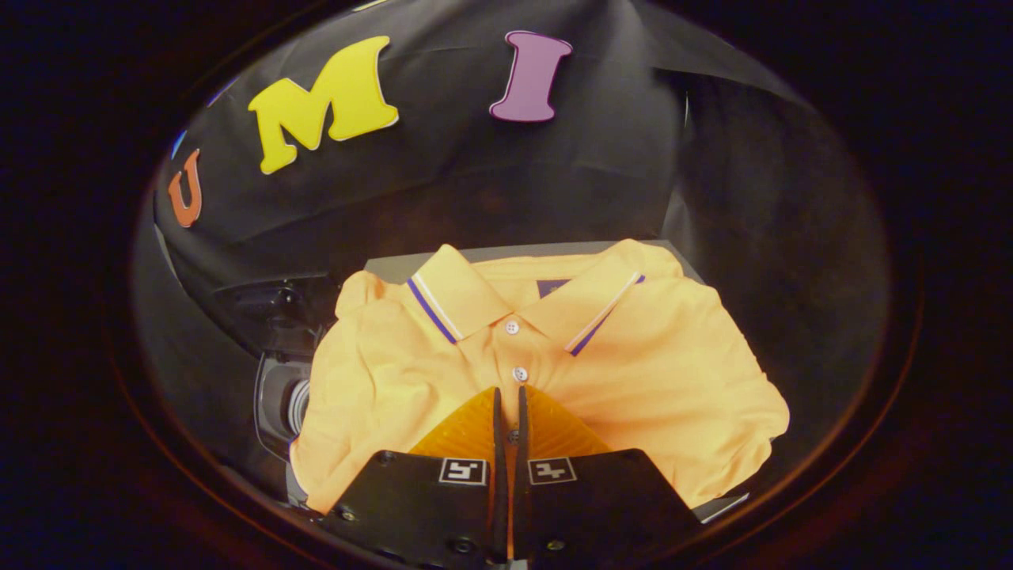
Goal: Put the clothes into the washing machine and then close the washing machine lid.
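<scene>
An orange polo shirt (649, 372) with a striped collar and white buttons lies folded flat on a grey surface (393, 266). My gripper (509, 389) hovers over the shirt's button placket, just below the second button. Its fingers stand almost together, leaving a thin slit through which the fabric shows. No cloth looks bunched or lifted between them. Left of the shirt is a dark machine body (273, 313) with a rounded opening (286, 405), partly hidden by the shirt's sleeve.
Black cloth walls close in behind and to the right of the shirt. The grey surface's edge shows just past the collar and at the shirt's near right corner (724, 507).
</scene>
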The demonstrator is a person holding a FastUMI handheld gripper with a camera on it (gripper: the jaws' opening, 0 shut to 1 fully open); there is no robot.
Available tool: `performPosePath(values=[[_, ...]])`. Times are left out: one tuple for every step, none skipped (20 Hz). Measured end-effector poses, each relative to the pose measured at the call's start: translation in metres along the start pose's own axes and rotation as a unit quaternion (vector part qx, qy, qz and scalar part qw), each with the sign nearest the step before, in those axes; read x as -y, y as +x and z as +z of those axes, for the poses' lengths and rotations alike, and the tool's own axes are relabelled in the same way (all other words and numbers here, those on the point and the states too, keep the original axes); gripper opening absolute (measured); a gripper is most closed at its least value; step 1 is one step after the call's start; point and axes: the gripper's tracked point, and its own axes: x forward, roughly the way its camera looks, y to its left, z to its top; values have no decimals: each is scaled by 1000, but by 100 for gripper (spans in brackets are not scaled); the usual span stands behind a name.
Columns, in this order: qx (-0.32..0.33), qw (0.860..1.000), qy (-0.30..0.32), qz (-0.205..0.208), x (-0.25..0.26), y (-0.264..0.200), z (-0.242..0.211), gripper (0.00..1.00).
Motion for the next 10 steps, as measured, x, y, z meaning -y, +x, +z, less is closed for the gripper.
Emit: performPosePath(values=[[5,1000,-3,1,-2,-5,3,6],[8,1000,-2,5,-6,-12,9,6],[12,1000,0,13,-11,-18,14,6],[17,1000,3,21,-15,-26,20,6],[22,999,7,28,-20,-33,27,6],[26,999,9,34,-24,-39,33,6],[30,999,11,40,-30,-45,40,6],[32,998,12,46,-36,-52,45,6],[36,998,12,52,-43,-60,51,6],[40,997,11,58,-51,-65,57,6]])
